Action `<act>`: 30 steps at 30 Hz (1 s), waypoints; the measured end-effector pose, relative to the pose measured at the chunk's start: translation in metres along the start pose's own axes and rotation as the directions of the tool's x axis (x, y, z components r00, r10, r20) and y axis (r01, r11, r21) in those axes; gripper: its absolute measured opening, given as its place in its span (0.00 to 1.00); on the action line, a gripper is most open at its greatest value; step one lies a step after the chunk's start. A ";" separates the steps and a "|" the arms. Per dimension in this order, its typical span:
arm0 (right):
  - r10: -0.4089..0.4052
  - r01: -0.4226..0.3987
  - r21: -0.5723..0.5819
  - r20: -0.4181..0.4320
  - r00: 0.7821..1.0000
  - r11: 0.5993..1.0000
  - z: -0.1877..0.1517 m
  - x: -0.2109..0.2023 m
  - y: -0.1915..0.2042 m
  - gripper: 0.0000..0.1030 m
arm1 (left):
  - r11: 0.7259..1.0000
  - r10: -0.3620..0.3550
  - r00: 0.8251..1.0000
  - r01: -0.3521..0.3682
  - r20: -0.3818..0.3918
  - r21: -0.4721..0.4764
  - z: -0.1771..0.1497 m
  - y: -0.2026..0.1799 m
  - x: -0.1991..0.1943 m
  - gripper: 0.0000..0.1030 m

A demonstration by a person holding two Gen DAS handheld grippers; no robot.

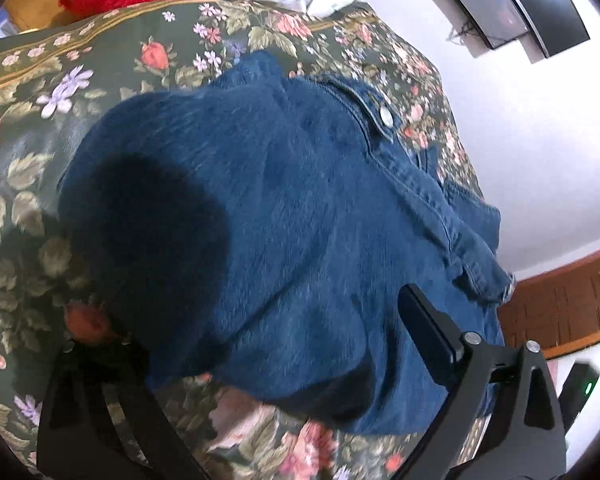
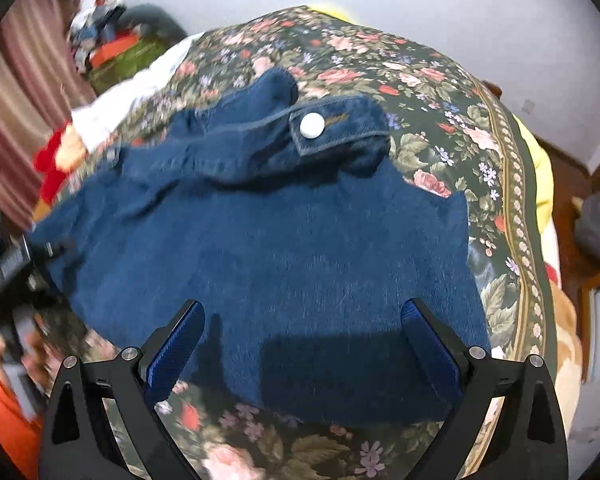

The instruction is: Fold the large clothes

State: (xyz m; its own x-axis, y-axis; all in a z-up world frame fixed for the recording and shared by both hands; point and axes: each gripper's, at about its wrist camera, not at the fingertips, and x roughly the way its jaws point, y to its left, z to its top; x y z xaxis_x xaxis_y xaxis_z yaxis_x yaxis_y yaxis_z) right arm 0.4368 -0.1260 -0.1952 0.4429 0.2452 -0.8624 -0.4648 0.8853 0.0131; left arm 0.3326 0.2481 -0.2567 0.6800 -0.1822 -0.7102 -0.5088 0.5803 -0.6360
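Right wrist view: right gripper [image 2: 302,344] jaws apart, empty, over folded dark-blue denim garment [image 2: 284,248] mid-frame on floral bedspread [image 2: 440,92]; left gripper [image 1: 260,344] likewise apart; likely released after fold.

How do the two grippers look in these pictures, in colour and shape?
The right gripper has a black frame with triangular cut-outs, silver round pins at the joints, and two fingers faced with ribbed blue pads. The left gripper has the same black frame and silver pins; its pad colour is too dark to tell. No cables, markings or sleeves show.
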 end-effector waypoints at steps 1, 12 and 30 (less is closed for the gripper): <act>-0.016 0.016 -0.025 -0.004 1.000 1.000 -0.003 0.003 0.003 0.96 | 1.000 -0.006 1.000 0.007 0.012 -0.019 0.003 0.001 0.000 0.95; -0.019 0.019 -0.038 -0.002 1.000 0.999 -0.009 0.003 0.006 0.96 | 0.980 0.086 0.995 -0.076 0.049 -0.183 0.041 0.014 0.004 0.37; 0.091 -0.094 -0.183 -0.026 0.996 0.979 0.021 0.018 0.111 0.96 | 0.961 -0.035 0.973 -0.029 0.226 0.275 0.019 -0.071 -0.099 0.22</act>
State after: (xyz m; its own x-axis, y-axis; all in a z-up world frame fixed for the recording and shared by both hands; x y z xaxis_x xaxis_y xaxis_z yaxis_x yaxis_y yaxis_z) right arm 0.4097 -0.0150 -0.1985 0.3786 0.3144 -0.8705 -0.6369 0.7710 0.0014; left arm 0.3115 0.2404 -0.1355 0.7993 -0.0184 -0.6007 -0.3635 0.7812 -0.5076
